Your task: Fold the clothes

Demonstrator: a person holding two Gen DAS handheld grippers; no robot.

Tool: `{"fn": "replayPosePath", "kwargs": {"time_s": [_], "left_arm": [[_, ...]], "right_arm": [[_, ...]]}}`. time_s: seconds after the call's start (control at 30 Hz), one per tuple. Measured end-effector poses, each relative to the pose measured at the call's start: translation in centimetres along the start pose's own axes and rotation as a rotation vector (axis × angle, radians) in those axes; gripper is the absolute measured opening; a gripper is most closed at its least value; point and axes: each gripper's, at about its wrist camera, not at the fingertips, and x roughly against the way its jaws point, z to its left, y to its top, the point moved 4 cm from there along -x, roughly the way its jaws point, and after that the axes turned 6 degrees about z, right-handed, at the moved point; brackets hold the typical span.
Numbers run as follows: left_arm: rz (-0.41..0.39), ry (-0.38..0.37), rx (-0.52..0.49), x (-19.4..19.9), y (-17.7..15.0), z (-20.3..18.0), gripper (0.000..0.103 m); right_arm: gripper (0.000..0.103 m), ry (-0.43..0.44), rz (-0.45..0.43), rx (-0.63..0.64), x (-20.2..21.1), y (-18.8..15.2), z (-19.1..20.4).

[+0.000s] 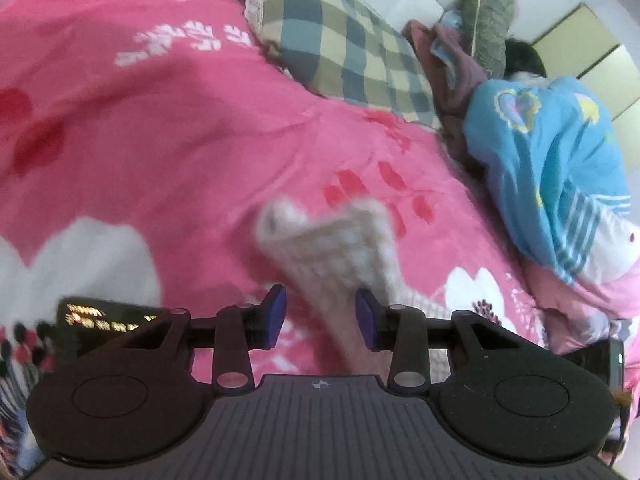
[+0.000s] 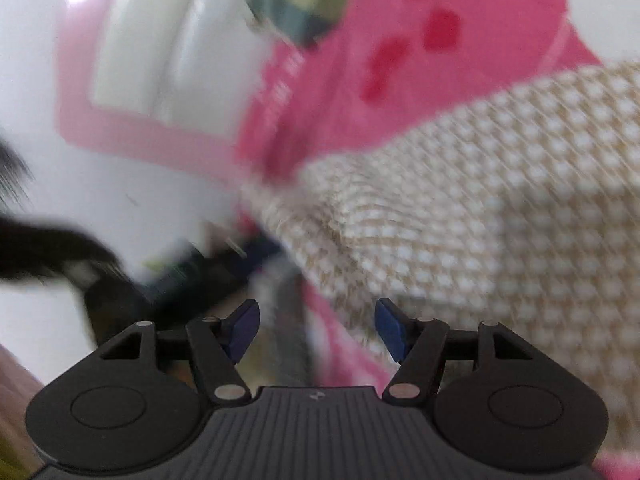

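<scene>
A beige knit garment (image 1: 332, 248) with a white dotted weave hangs bunched over the pink flowered bed cover (image 1: 160, 128). My left gripper (image 1: 321, 316) is shut on a gathered part of it, the cloth filling the gap between the blue pads. In the right wrist view the same garment (image 2: 500, 220) spreads across the right side, blurred by motion. My right gripper (image 2: 317, 330) stands open at the garment's lower edge. Its right pad (image 2: 390, 330) is close to the cloth, and nothing is pinched between the pads.
A plaid pillow (image 1: 340, 48) lies at the head of the bed. A person in a blue patterned top (image 1: 560, 152) lies along the right side. A dark flat object with yellow print (image 1: 104, 316) rests on the cover at left. A white headboard (image 2: 152, 40) is behind.
</scene>
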Motion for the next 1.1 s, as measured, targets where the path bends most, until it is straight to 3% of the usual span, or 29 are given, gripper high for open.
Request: {"fn": "replayPosePath", "kwargs": {"time_s": [0.17, 0.27, 0.3, 0.43, 0.53, 0.63, 0.8, 0.87, 0.93, 1.1], "left_arm": [[-0.068, 0.003, -0.068, 1.0, 0.8, -1.6, 0.038], [-0.104, 0.017, -0.095, 1.6, 1.3, -2.0, 0.038], [-0.103, 0.021, -0.103, 1.5, 1.4, -2.1, 0.039], [-0.044, 0.048, -0.132, 0.8, 1.3, -1.6, 0.040], [0.006, 0.021, -0.120, 1.0, 1.2, -1.1, 0.041], [0.088, -0.039, -0.096, 1.4, 0.4, -1.0, 0.041], [0.135, -0.094, -0.223, 1.7, -2.0, -3.2, 0.041], [0.164, -0.103, -0.293, 0.8, -3.0, -4.5, 0.042], [0.203, -0.097, -0.351, -1.1, -4.0, -5.8, 0.042], [0.249, -0.062, -0.456, -5.6, -5.1, -8.2, 0.042]], "right_arm": [[0.066, -0.122, -0.016, 0.051, 0.2, -2.2, 0.3], [0.066, -0.255, 0.007, 0.178, -0.9, -3.5, 2.5], [0.066, -0.298, 0.016, 0.226, -1.2, -3.9, 3.3], [0.066, -0.338, 0.019, 0.266, -1.4, -5.6, 5.2], [0.066, -0.312, -0.085, 0.114, 0.9, -7.1, 4.8], [0.066, -0.338, -0.243, -0.080, 3.9, -9.0, 3.4], [0.065, -0.569, -0.532, -0.153, 9.7, -9.7, 2.3], [0.060, -0.670, -0.642, -0.168, 12.1, -9.9, 2.0], [0.056, -0.757, -0.694, -0.222, 13.2, -9.7, 0.9], [0.052, -0.764, -0.780, -0.366, 15.4, -12.3, -1.0]]}}
